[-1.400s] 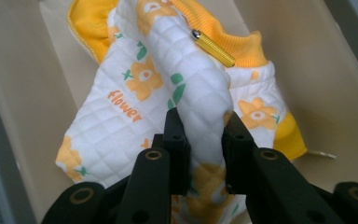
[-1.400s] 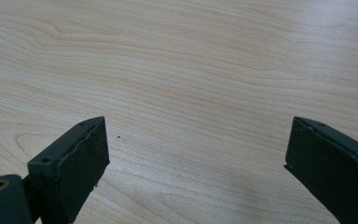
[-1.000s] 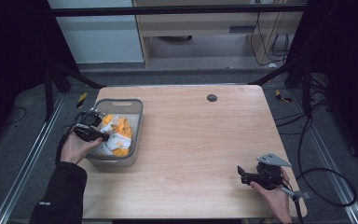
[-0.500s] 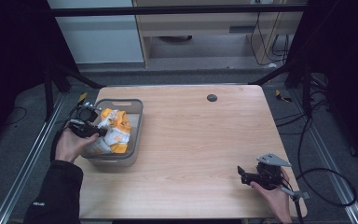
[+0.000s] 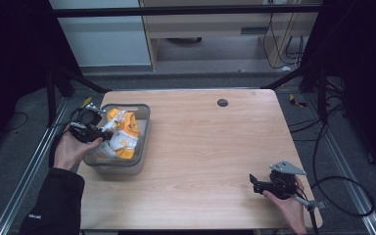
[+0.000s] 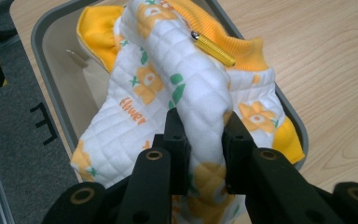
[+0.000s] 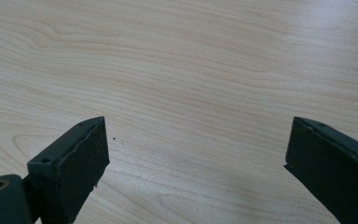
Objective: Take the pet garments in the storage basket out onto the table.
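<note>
A quilted white garment [image 6: 186, 88] with orange flowers and yellow cuffs hangs partly out of a grey bin [image 5: 144, 117] at the table's left. My left gripper [image 6: 204, 126] is shut on a fold of that garment [image 5: 120, 132], lifting it above the bin [image 6: 46, 28]. In the high view the left gripper [image 5: 95, 133] sits over the bin's left rim, held by a hand. My right gripper [image 5: 257, 183] rests low at the table's front right corner. Its jaws stand wide open [image 7: 196, 154] over bare wood, with nothing between them.
A small dark round hole [image 5: 222, 102] marks the light wooden table [image 5: 210, 142] near its back edge. Metal rails and dark floor flank the table on both sides. Cables [image 5: 333, 196] trail on the floor at the right.
My left gripper has risen and drawn back toward the bin's left rim, pulling the garment up with it. The right gripper has stayed where it was.
</note>
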`<state>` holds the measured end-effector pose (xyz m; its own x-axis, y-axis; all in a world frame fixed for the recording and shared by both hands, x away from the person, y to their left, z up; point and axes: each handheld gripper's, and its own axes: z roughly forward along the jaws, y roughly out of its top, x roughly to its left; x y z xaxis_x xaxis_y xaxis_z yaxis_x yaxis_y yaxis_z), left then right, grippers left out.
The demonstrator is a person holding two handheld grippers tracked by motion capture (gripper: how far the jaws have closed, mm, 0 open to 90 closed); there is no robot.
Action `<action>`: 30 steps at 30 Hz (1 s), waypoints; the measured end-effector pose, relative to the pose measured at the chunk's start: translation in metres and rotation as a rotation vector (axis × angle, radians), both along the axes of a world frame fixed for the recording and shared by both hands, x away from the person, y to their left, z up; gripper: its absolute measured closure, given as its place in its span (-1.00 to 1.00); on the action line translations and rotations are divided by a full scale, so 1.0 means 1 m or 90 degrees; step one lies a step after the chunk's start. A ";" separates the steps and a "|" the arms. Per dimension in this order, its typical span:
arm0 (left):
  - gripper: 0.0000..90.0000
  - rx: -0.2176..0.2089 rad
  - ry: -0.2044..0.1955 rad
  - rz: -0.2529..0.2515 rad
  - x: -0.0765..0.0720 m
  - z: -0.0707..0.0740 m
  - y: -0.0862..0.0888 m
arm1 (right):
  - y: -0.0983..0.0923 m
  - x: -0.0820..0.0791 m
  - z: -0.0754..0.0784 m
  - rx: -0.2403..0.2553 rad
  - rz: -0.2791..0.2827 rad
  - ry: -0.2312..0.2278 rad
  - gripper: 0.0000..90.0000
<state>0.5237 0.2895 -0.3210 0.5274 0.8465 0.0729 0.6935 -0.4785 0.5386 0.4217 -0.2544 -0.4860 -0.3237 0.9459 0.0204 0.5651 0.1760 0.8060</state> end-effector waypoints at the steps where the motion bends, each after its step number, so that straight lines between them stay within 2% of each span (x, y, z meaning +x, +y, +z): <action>1: 0.67 0.001 -0.001 -0.002 -0.001 0.002 -0.001 | 0.000 0.000 0.000 0.002 0.000 0.001 -0.87; 19: 0.67 0.011 -0.033 -0.058 -0.026 0.033 -0.015 | -0.001 0.000 0.000 0.000 -0.003 -0.003 -0.87; 22: 0.67 0.011 -0.034 -0.079 -0.031 0.037 -0.020 | -0.001 0.000 0.001 0.002 -0.003 -0.005 -0.87; 30: 0.67 0.013 -0.038 -0.102 -0.037 0.044 -0.031 | -0.001 -0.001 0.001 -0.001 -0.005 -0.009 -0.87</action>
<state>0.4870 0.2587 -0.2765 0.6494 0.7502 0.1246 0.5747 -0.5914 0.5657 0.4208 -0.2558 -0.4846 -0.3169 0.9484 0.0144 0.5552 0.1732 0.8135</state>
